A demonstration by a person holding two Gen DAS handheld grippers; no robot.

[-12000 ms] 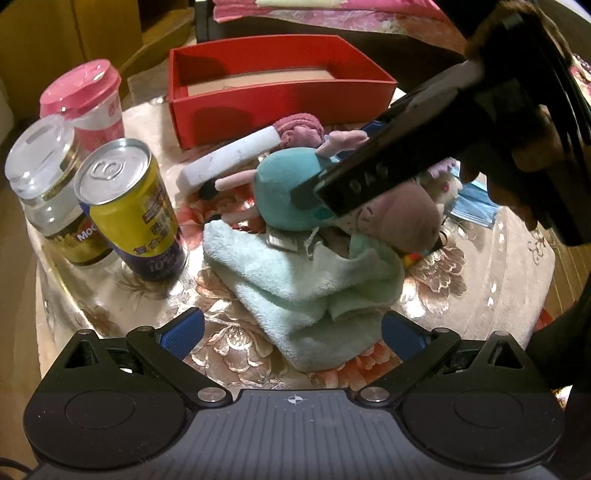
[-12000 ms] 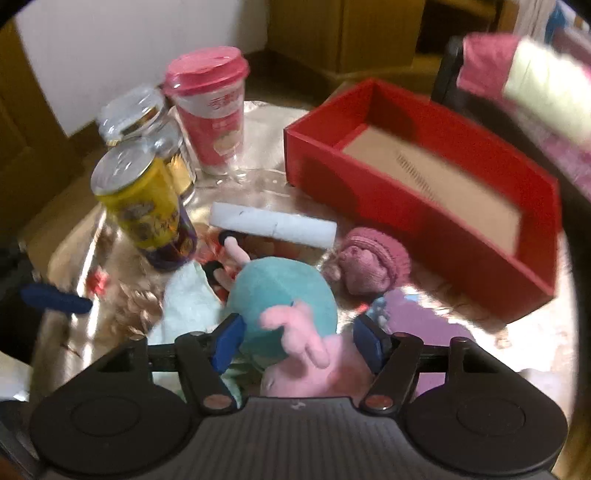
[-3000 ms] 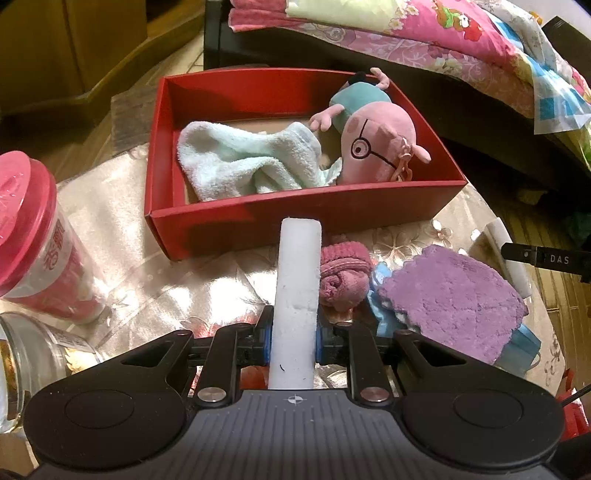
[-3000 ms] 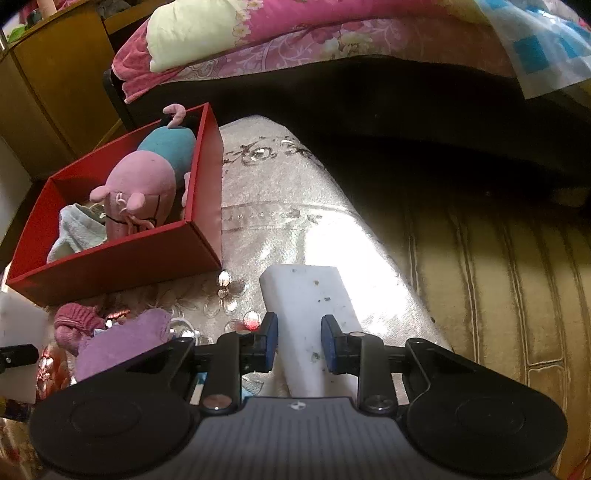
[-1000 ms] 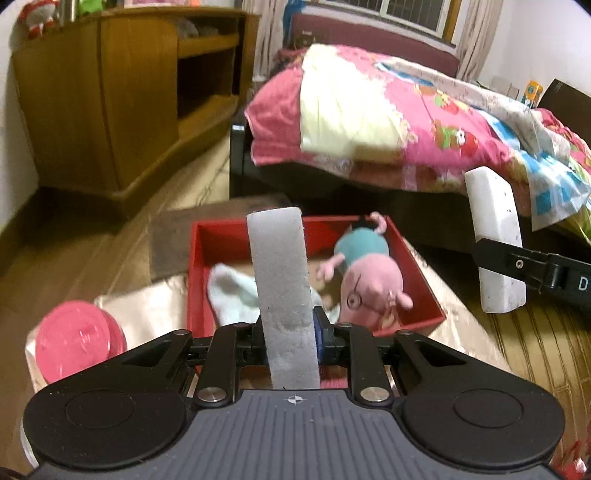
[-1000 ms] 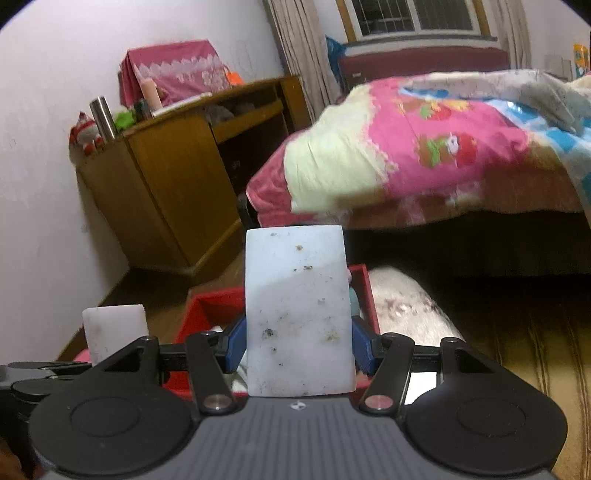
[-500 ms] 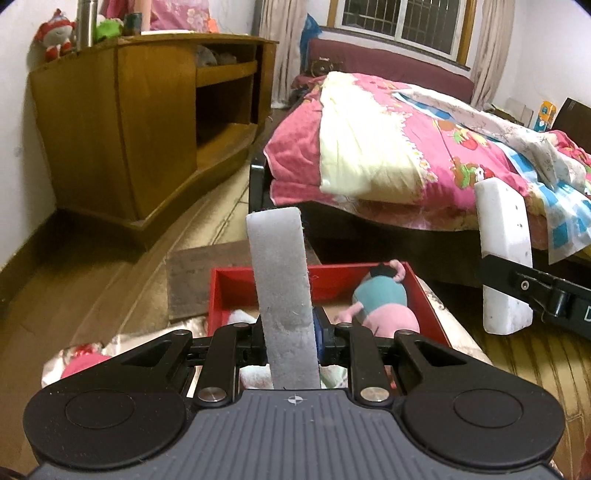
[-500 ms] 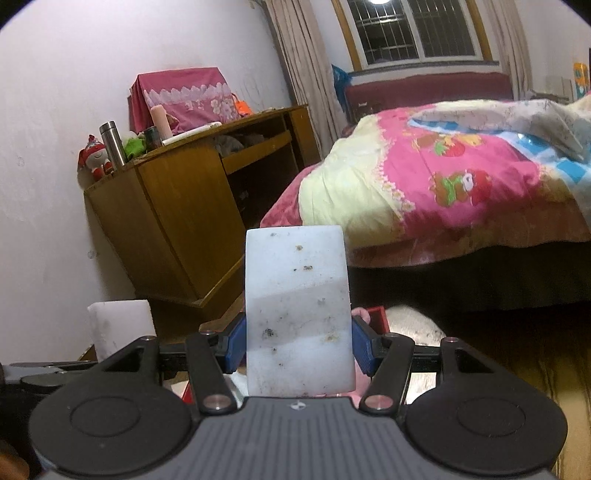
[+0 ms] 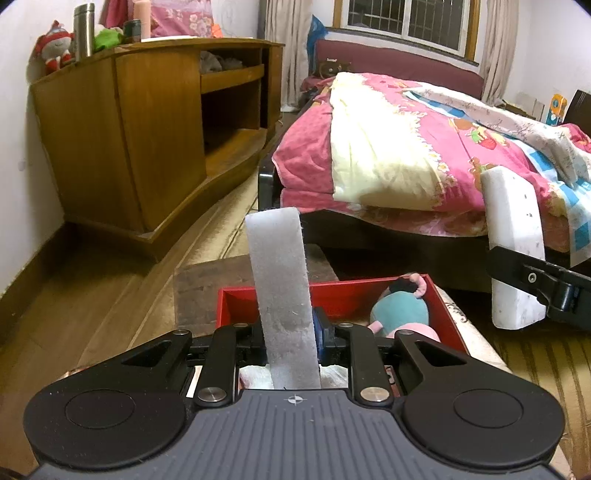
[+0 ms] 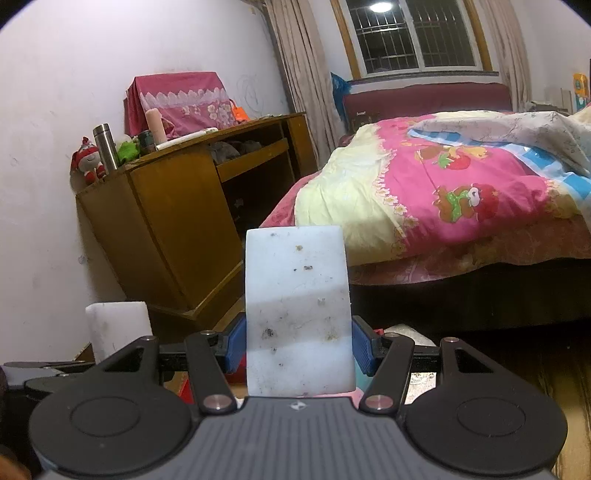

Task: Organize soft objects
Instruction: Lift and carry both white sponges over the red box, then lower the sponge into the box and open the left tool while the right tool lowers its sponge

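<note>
Both tongs have lifted higher, left tongs (image 9: pixel 291 338) squeezing the thin sponge (image 9: pixel 280 291), right tongs (image 10: pixel 297 345) squeezing the fat sponge (image 10: pixel 297 310), to drop them in the red box (image 9: pixel 369 290).

Black gripper (image 9: pixel 290 334) bodies, blue pads (image 10: pixel 360 349), silver screws.

Warm, dim indoor light is filling both views, giving everything a yellowish cast. A ceiling lamp (image 10: pixel 380 6) is glaring in the window (image 10: pixel 417 35). Fisheye curving is bending the edges, corners are going dark, and focus is staying fairly sharp.
</note>
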